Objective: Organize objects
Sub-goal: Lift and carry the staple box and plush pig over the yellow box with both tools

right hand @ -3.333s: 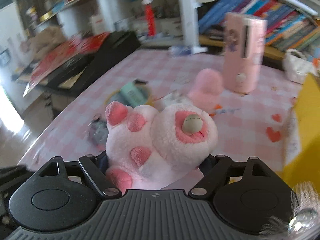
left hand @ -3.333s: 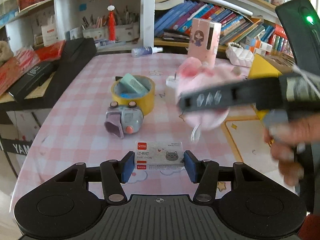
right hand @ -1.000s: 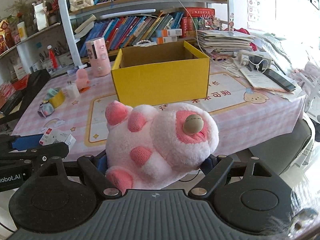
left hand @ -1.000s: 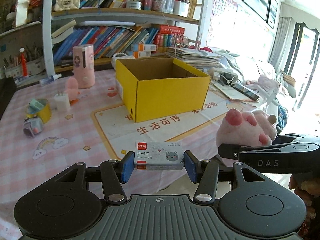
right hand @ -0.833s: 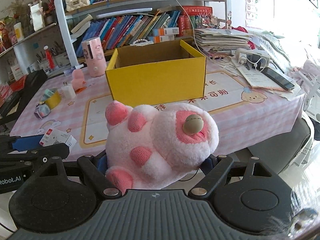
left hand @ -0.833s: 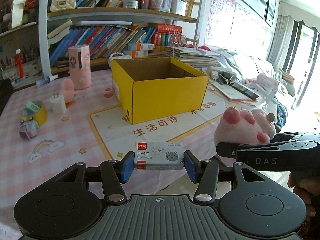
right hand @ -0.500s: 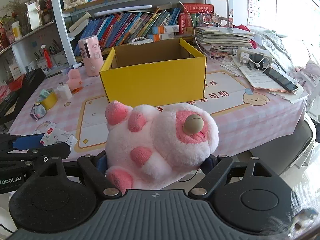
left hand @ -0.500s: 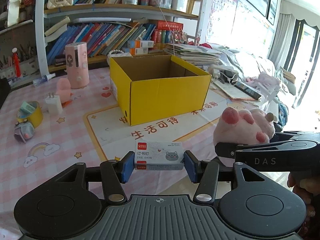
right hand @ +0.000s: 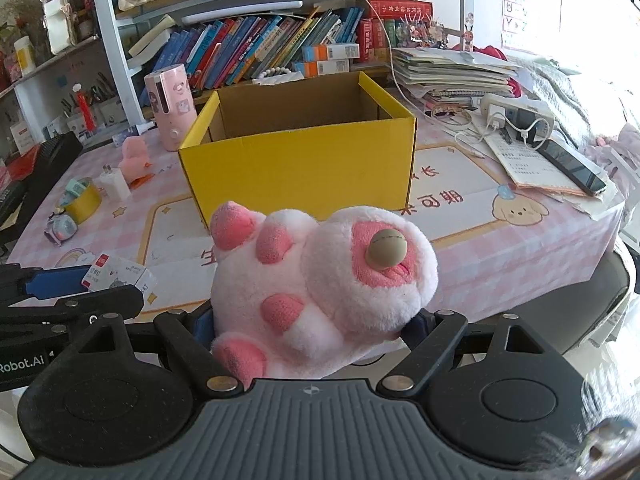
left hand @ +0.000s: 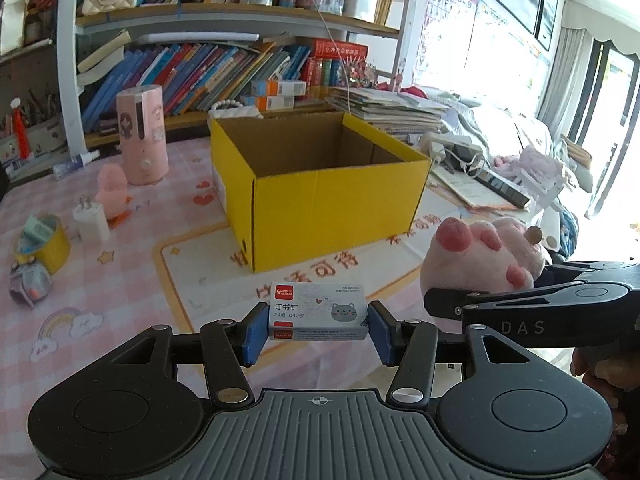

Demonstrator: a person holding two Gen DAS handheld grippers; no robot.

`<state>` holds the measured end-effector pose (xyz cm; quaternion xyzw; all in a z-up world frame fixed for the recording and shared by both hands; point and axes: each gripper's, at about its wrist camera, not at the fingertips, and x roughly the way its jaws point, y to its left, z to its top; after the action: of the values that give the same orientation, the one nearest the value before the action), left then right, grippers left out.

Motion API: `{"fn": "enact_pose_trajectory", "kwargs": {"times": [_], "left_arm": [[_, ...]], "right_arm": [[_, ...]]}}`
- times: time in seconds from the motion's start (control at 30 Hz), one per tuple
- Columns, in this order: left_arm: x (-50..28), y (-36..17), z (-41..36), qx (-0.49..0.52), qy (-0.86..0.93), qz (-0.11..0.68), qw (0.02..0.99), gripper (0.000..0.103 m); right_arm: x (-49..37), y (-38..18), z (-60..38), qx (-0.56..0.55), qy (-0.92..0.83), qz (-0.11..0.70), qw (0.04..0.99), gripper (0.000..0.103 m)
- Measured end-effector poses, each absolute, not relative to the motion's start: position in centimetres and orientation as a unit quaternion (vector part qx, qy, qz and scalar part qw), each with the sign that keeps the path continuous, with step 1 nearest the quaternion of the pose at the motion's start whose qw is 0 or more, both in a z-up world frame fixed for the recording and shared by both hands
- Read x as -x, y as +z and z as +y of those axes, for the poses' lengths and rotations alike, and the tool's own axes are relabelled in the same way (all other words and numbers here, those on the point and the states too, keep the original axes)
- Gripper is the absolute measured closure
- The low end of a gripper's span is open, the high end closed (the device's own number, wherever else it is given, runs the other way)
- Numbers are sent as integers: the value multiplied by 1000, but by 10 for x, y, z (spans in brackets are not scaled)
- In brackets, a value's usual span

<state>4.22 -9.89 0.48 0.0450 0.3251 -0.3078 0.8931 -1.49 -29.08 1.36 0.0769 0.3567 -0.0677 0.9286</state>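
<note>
1. Where the view begins nearest, one left gripper (left hand: 318,330): black frame, blue fingers (left hand: 256,332) clamped on one staple box (left hand: 318,312), a small oblong carton, grey-white with a red corner label and a cat face, held off the surface at its near edge.
2. One right gripper (right hand: 312,328): same black frame, fingers pressed into the sides of one plush paw (right hand: 320,288), pink-and-white, fuzzy, rounded toe pads, one tan bead on the largest pad; carried in the air just right of the staple box, before the surface's near edge.
3. One surface (left hand: 120,280): pink-and-white checked cloth with rainbow, star and heart prints, and one cream mat (left hand: 192,272) with an orange border and red characters.
4. One yellow box (left hand: 320,184): corrugated card, rectangular, open-topped, brown inside, standing on the mat, nothing visible in it.
5. Left part of the surface, one each: yellow tape roll (left hand: 44,246), grey-lilac toy (left hand: 28,284), white plug (left hand: 90,220), pink duck figure (left hand: 112,192), tall pink cylinder (left hand: 142,134).
6. Right part: stacked papers, one dark phone (right hand: 572,168).
7. Beyond: white-framed bookshelf (right hand: 256,48) packed with slanting books; bright window to the right.
</note>
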Motion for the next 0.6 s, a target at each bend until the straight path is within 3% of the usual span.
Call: {"fn": "enact_pose_trajectory", "kwargs": {"times": [0.3, 0.6], "left_arm": [[-69, 23, -128, -53, -315, 290, 902, 52], [-115, 51, -164, -59, -304, 235, 922, 51]], "right_arm": [[-19, 28, -316, -74, -69, 335, 937, 19], [-69, 74, -364, -67, -68, 252, 963, 19]]}}
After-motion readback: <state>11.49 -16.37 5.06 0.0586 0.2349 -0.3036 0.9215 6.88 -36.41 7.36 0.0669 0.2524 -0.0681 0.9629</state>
